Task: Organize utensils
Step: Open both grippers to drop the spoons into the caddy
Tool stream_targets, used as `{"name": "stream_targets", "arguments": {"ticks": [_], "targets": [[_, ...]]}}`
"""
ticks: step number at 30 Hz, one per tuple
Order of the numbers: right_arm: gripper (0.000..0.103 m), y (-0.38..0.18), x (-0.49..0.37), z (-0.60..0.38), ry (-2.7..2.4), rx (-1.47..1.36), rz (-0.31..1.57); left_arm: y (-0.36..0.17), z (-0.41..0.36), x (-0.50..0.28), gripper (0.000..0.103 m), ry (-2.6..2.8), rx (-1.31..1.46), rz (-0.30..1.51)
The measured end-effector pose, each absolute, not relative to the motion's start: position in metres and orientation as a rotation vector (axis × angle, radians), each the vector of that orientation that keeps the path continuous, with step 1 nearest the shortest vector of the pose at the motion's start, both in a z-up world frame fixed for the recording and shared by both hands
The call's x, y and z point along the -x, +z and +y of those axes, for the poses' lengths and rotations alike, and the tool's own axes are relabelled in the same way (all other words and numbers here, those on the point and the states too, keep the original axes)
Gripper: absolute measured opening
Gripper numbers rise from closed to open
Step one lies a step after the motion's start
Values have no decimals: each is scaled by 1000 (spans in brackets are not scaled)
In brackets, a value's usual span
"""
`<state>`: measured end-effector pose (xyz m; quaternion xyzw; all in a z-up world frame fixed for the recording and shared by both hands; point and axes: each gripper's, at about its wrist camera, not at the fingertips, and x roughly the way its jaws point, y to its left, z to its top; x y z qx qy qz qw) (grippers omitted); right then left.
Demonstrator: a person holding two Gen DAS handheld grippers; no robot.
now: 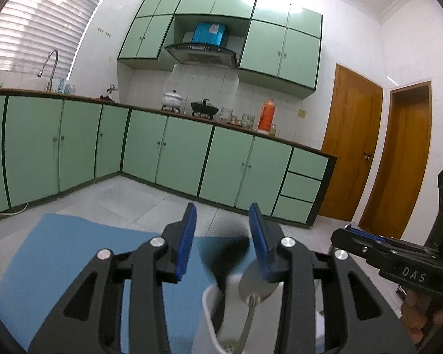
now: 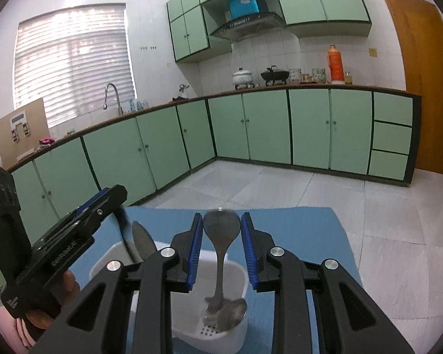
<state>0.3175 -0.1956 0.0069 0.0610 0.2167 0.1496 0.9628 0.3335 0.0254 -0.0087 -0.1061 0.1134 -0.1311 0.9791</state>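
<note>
A white holder [image 2: 236, 277] stands on a blue mat [image 2: 310, 236], with a steel ladle [image 2: 221, 233] and a spoon [image 2: 236, 309] inside it. The right gripper [image 2: 221, 230] tilts down over it, its blue pads either side of the ladle's bowl without pressing it. The left gripper [image 1: 223, 227] hangs nearly level, jaws apart, gripping nothing; a blurred black utensil [image 1: 221, 253] stands between them and a spoon bowl [image 1: 257, 283] just beside one pad. The holder's base is cut off.
</note>
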Motion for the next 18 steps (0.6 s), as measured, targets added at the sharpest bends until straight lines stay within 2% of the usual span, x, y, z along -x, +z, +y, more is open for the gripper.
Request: {"name": "stream_targets", "arguments": {"ticks": [2,9,14,18], "targets": [[27,6,-314,-195,298,-122,437,-10,28,-331,46,-262,216,236],[31,14,-299,-200,282,-133,411,-4,36,-311,52,-254,221,245],[37,21,-276,-210,247,-137,386,5,39,-287,71,-250,205,260],[46,18,-250,-219,217,-127,381,5,44,-260,85,-260,204,279]]}}
